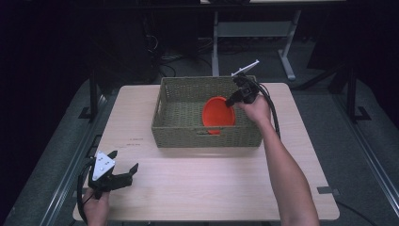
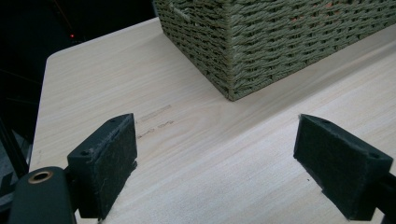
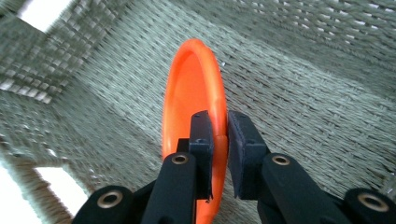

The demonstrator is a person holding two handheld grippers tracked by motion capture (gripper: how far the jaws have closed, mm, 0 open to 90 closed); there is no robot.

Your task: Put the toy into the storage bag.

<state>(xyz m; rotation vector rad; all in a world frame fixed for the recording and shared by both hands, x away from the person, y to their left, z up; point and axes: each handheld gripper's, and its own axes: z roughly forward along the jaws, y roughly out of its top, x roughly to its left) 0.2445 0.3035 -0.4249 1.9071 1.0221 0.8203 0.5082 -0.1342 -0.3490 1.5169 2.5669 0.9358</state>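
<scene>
- Orange plate (image 1: 218, 114): stood on edge inside the basket (image 1: 181, 129), tilted, lower rim near the front wall; in the right gripper view, seen edge-on (image 3: 194, 88) above the woven floor (image 3: 303, 107).
- Right gripper (image 1: 234, 100): reached over the basket's right rim, jaws nearly closed and clamped on the plate's rim, one pad on each face (image 3: 219, 140).
- Left gripper (image 1: 123, 167): held low at the table's near left corner, well apart from the basket, jaws spread wide with nothing between the pads (image 2: 215, 158).
- Woven basket: olive-green, rectangular, set at the middle of the far half of the table (image 1: 211, 183); one corner in the left gripper view (image 2: 261, 42).
- Pale wood table: bare between the left pads (image 2: 210, 186).
</scene>
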